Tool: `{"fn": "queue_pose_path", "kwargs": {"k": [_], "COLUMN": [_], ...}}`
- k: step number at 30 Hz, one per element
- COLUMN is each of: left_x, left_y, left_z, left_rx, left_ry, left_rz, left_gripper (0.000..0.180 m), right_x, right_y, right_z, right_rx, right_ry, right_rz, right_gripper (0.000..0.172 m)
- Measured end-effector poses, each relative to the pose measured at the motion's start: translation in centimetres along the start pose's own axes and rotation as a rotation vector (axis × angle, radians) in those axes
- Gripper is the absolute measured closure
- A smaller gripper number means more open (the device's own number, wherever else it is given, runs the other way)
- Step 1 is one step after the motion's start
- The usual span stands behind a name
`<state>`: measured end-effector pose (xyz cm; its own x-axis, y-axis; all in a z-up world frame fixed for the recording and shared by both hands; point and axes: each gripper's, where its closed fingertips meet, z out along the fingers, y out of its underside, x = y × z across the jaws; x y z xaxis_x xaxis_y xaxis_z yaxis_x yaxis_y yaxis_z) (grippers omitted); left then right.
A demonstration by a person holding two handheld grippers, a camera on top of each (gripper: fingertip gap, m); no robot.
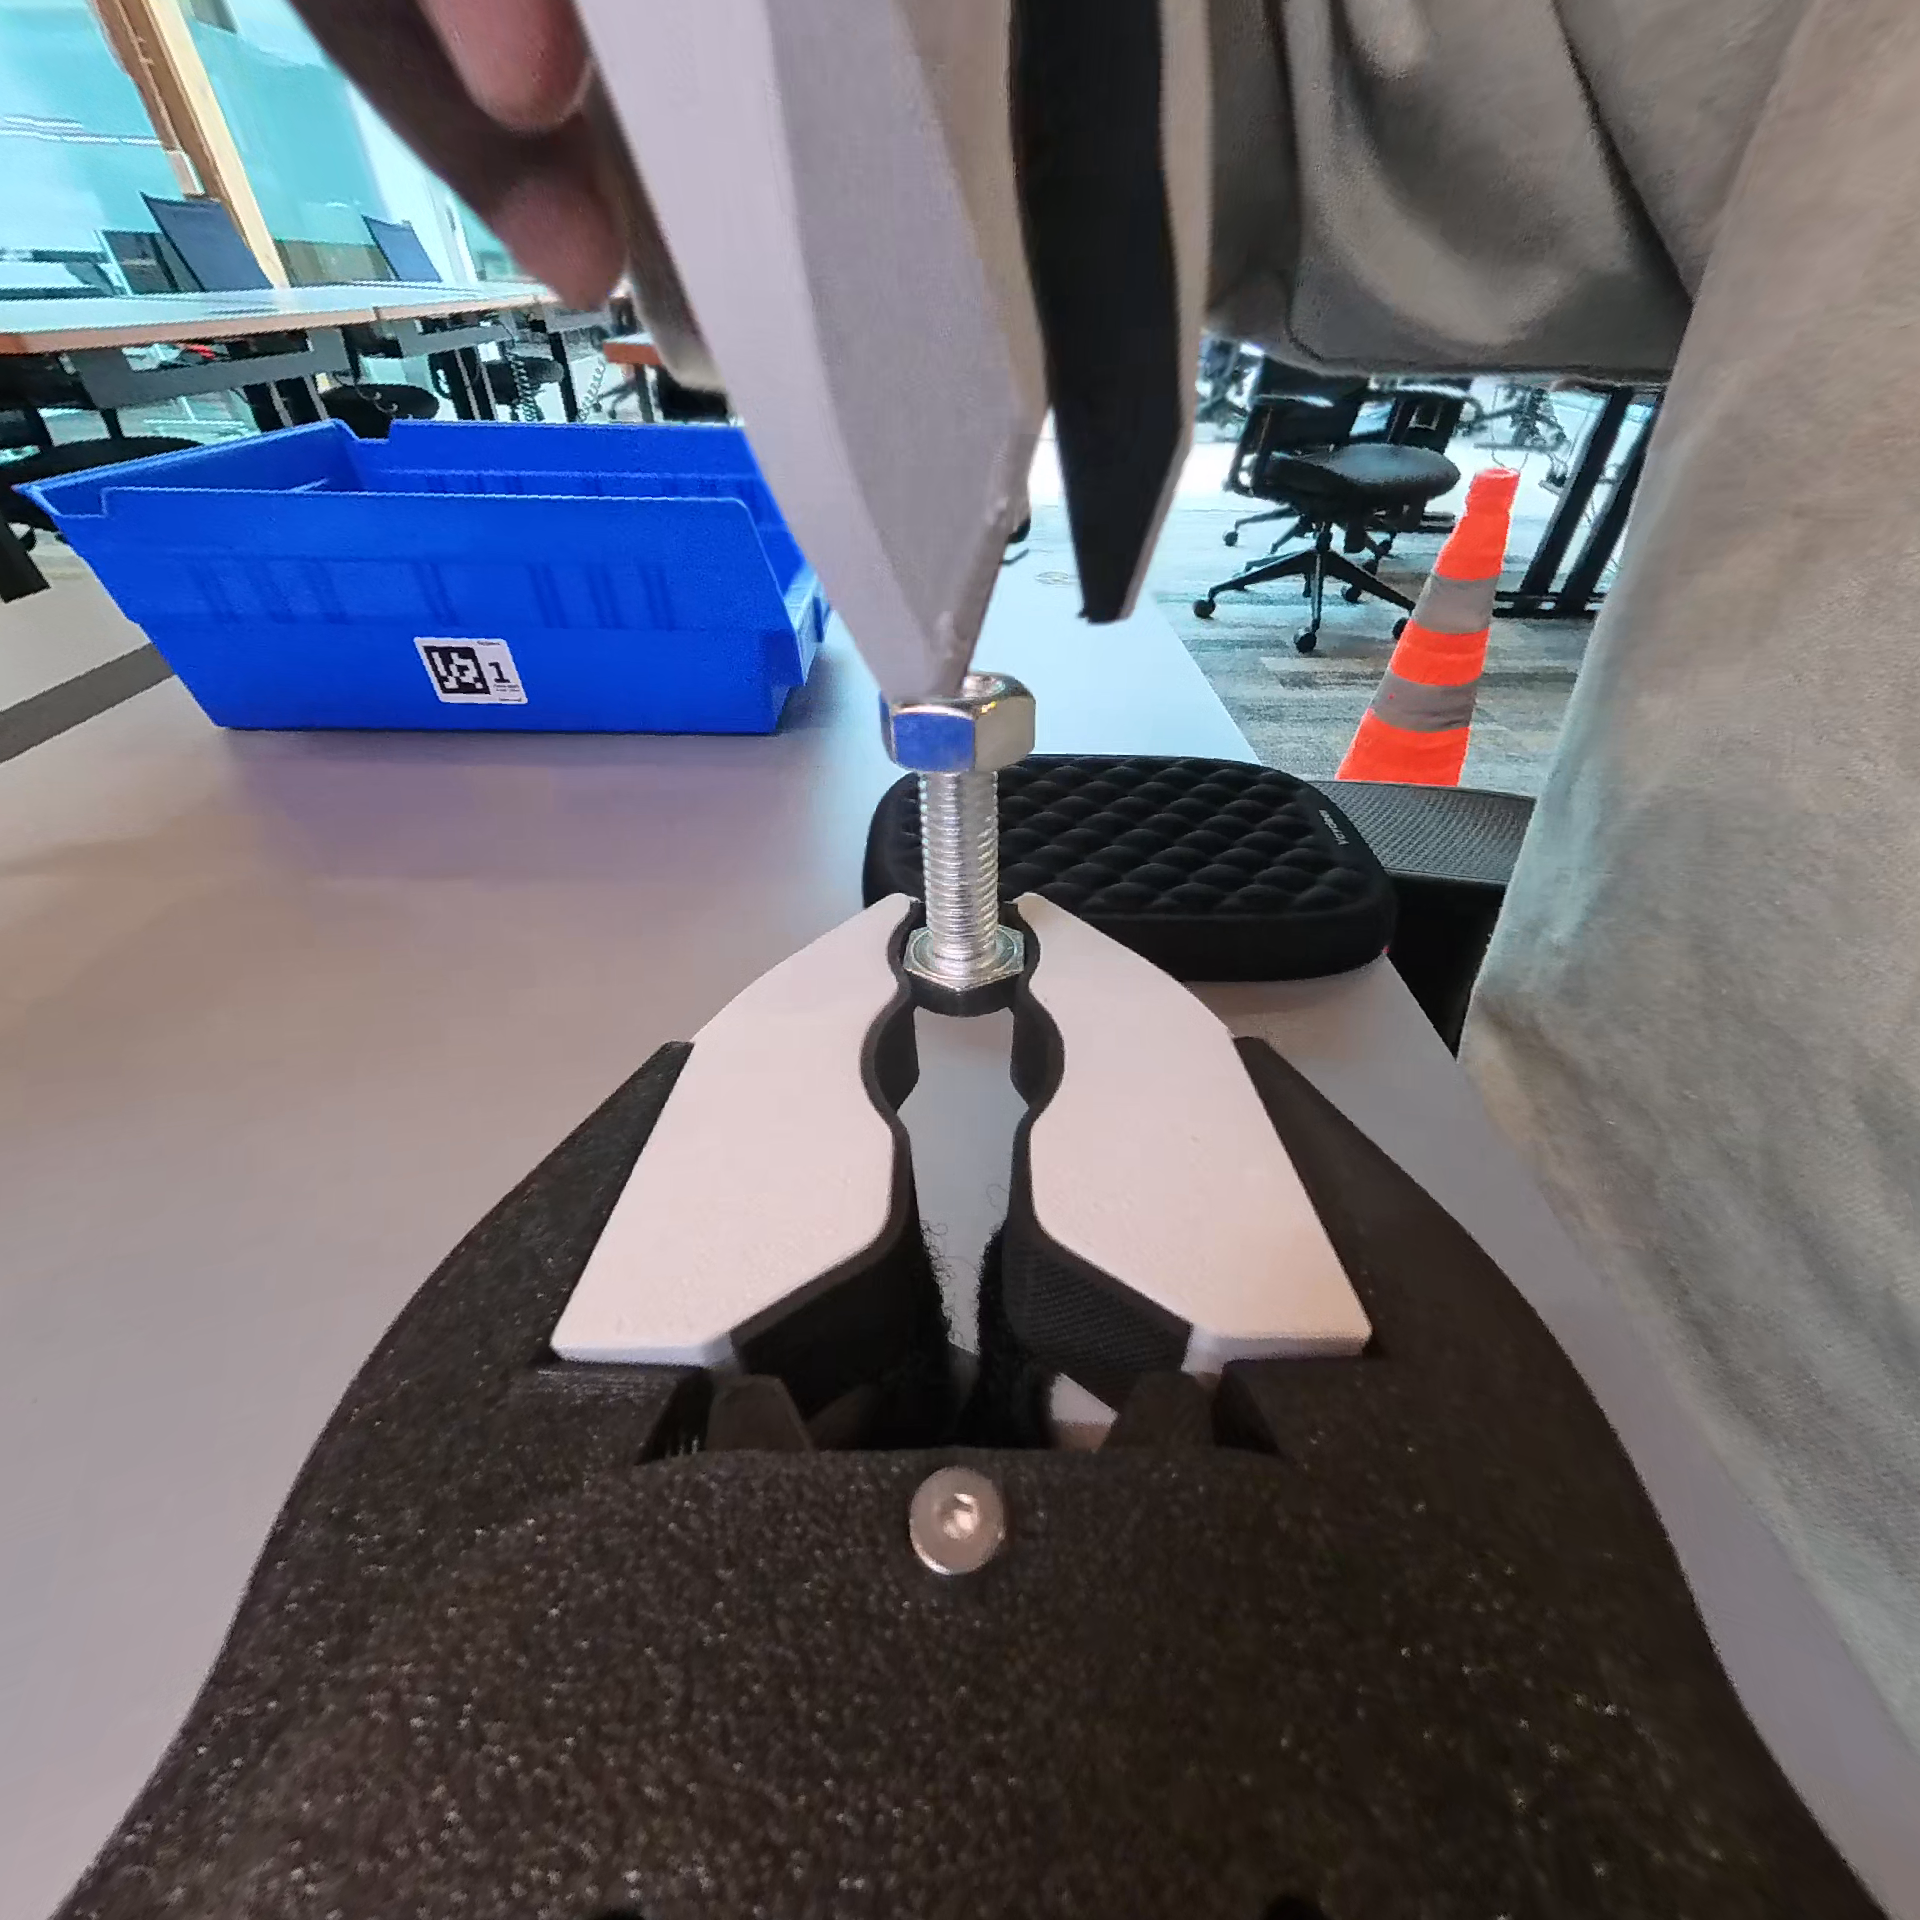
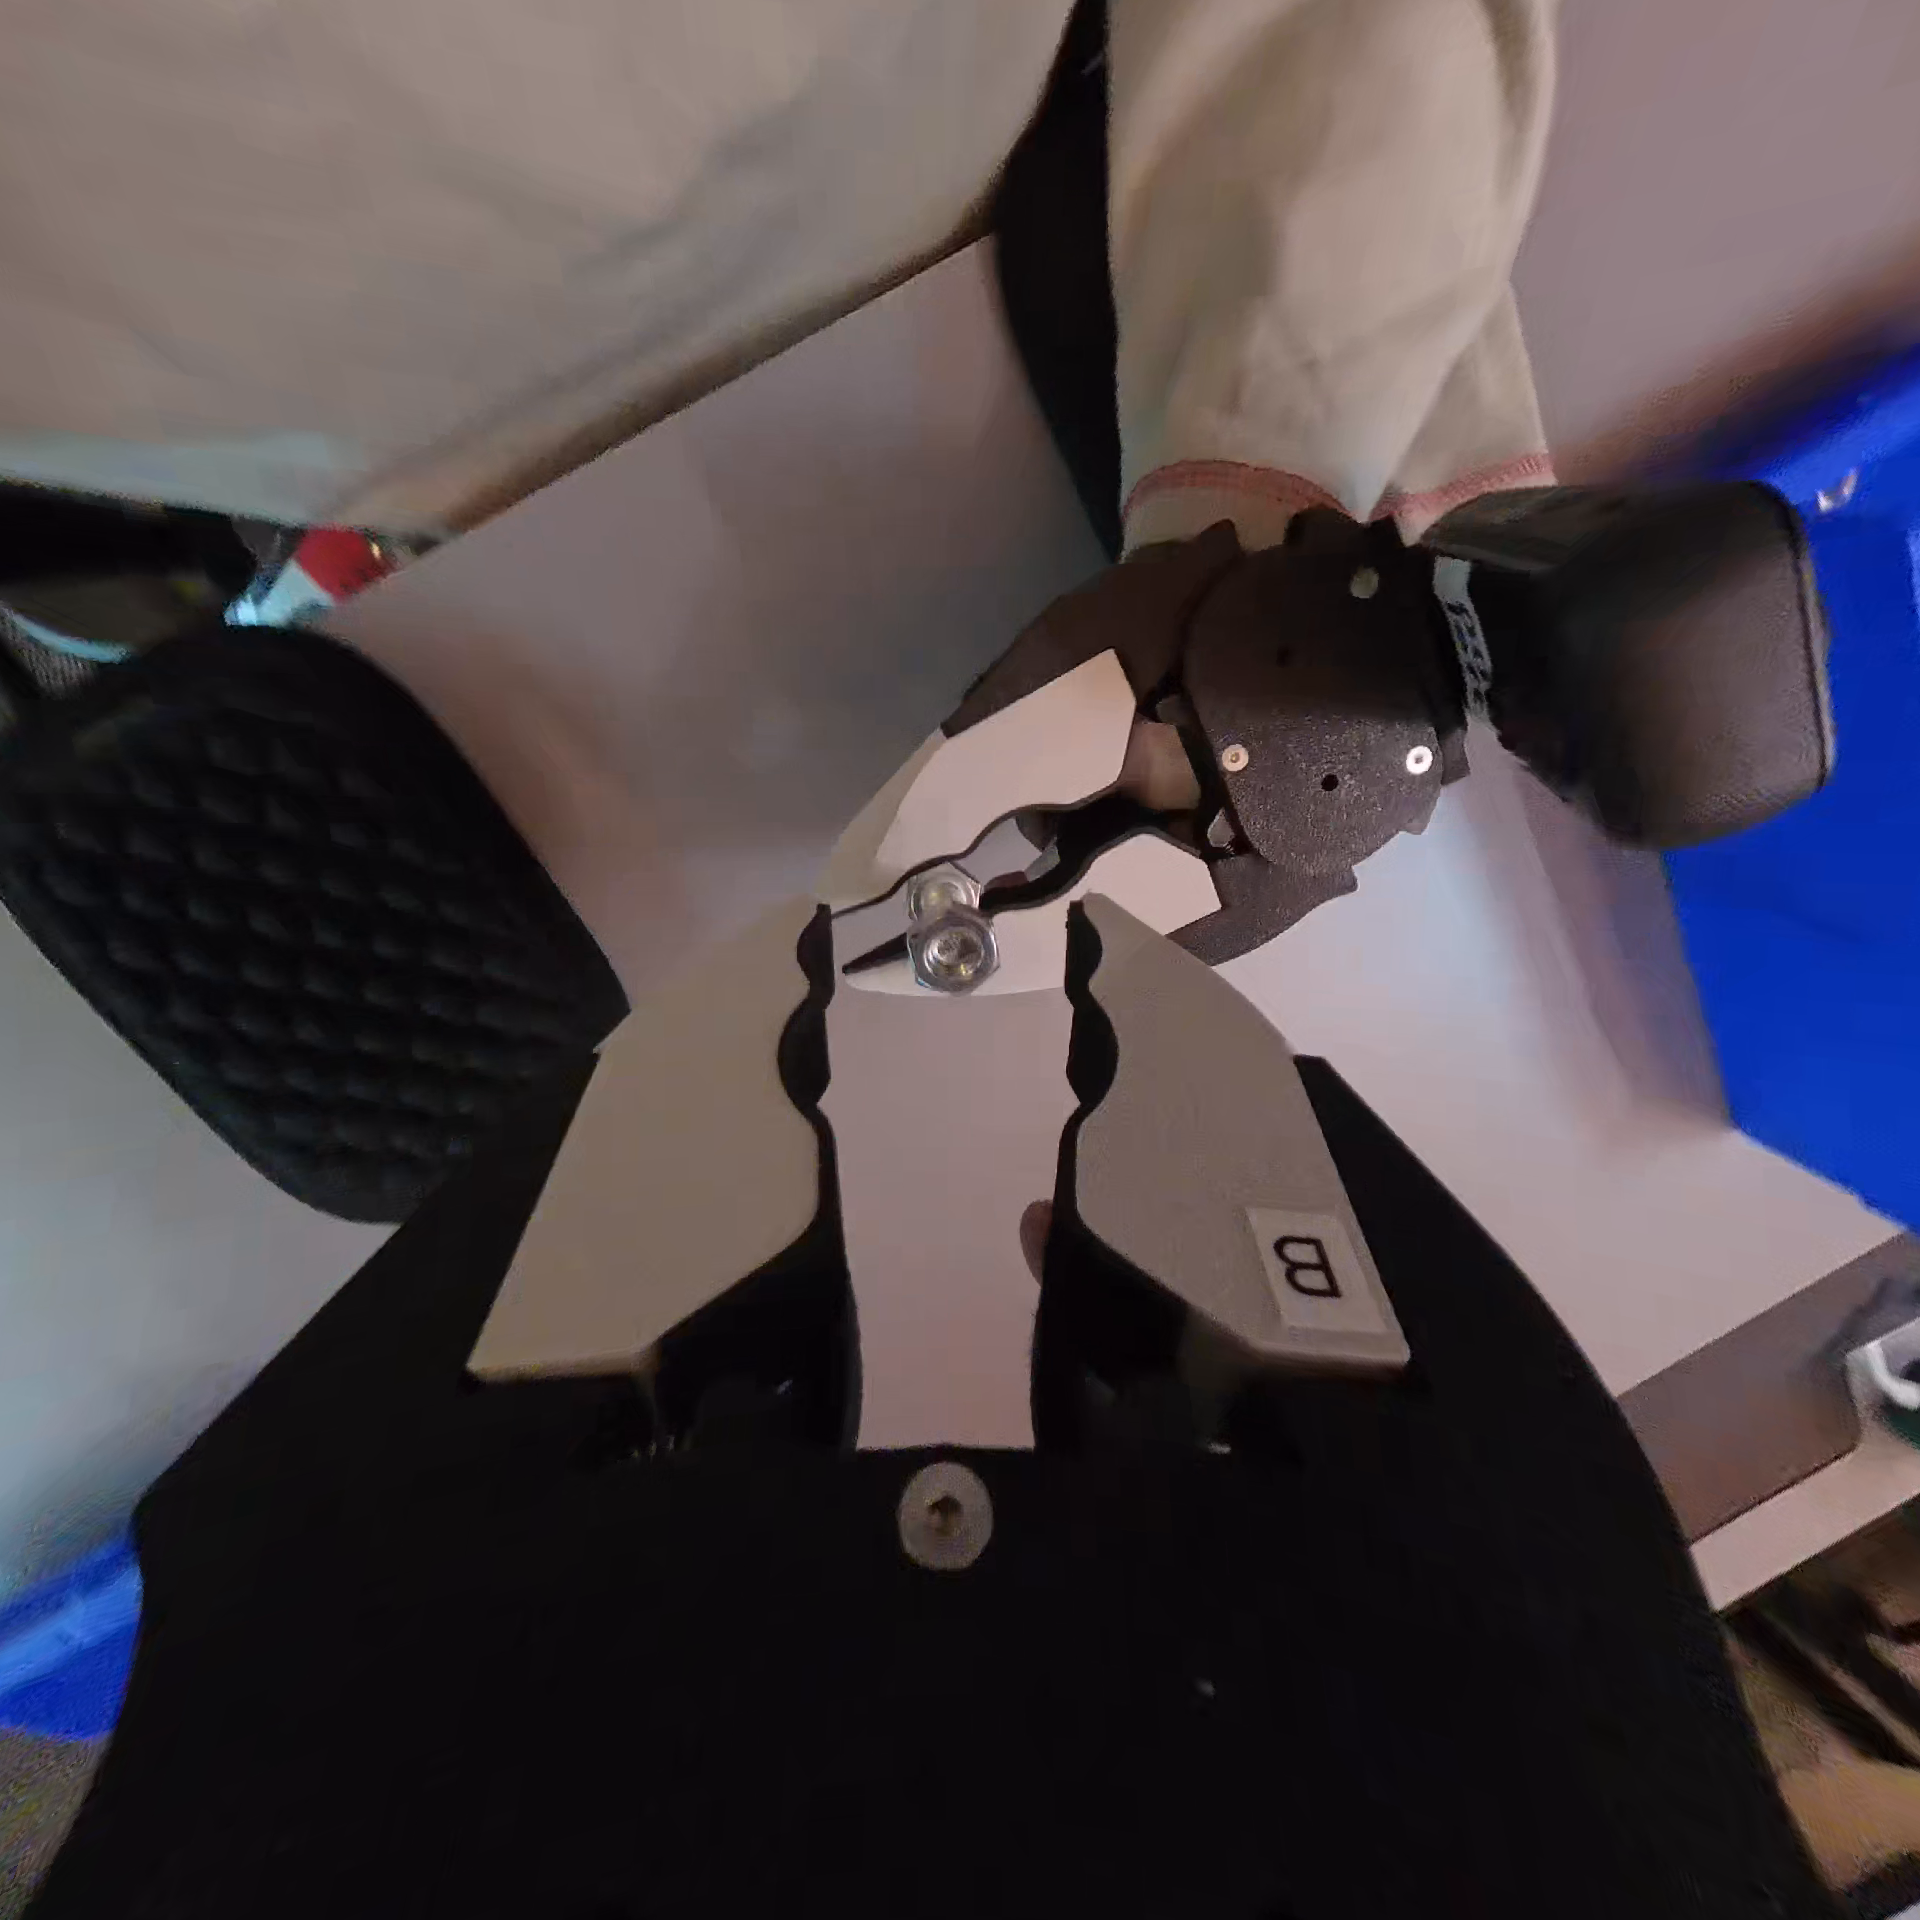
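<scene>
One bolt (image 1: 958, 831) stands upright, pinched by the left gripper (image 1: 964, 961) at its one nut (image 1: 968, 954), while the right gripper (image 2: 948, 935) hangs spread above it (one blue bin (image 1: 436, 582) on the surface (image 1: 364, 987)).

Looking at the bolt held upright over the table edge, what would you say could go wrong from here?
1. The left gripper clamps only the nut at the bolt's foot, so the tall bolt may tip.
2. The right gripper is open, with one finger touching the bolt head; a push there could lever the bolt out.
3. The grip sits near the table edge, so a dropped bolt might fall off.
</scene>
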<state>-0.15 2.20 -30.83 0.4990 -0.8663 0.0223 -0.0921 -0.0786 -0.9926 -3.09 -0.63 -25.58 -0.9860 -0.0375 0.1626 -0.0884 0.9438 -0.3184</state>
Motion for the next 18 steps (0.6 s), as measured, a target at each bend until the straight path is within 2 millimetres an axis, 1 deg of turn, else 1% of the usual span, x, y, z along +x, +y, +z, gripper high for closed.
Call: {"fn": "queue_pose_path", "kwargs": {"k": [3,6,7,9,11,14,16,18], "left_x": [0.1,0.1,0.1,0.1,0.0,-0.1,0.0,-0.1], "left_y": [0.0,0.0,0.0,-0.1,0.0,-0.1,-0.1,-0.1], "left_z": [0.0,0.0,0.0,0.0,0.0,-0.1,0.0,0.0], "left_rx": [0.001,0.004,0.003,0.005,0.003,0.009,0.006,0.007], "left_ry": [0.007,0.009,0.010,0.006,-0.001,-0.003,-0.002,-0.007], "left_rz": [-0.002,-0.005,-0.004,-0.005,-0.004,-0.008,-0.006,-0.008], "left_gripper": [0.168,0.168,0.168,0.168,0.168,0.168,0.167,0.167], "right_x": [-0.2,-0.2,0.0,0.0,0.1,0.2,0.2,0.2], "right_y": [1.0,1.1,1.1,1.1,1.2,1.3,1.3,1.4], "right_z": [0.4,0.8,0.8,0.8,0.8,0.7,0.8,0.7], "right_rx": [-0.069,-0.087,-0.092,-0.096,-0.107,-0.146,-0.161,-0.164], "right_ry": [-0.068,-0.079,-0.068,-0.061,-0.048,0.000,0.027,0.057], "right_rz": [-0.051,-0.096,-0.094,-0.052,0.047,0.264,0.447,0.670], "right_gripper": [0.132,0.149,0.154,0.155,0.155,0.155,0.155,0.155]}}
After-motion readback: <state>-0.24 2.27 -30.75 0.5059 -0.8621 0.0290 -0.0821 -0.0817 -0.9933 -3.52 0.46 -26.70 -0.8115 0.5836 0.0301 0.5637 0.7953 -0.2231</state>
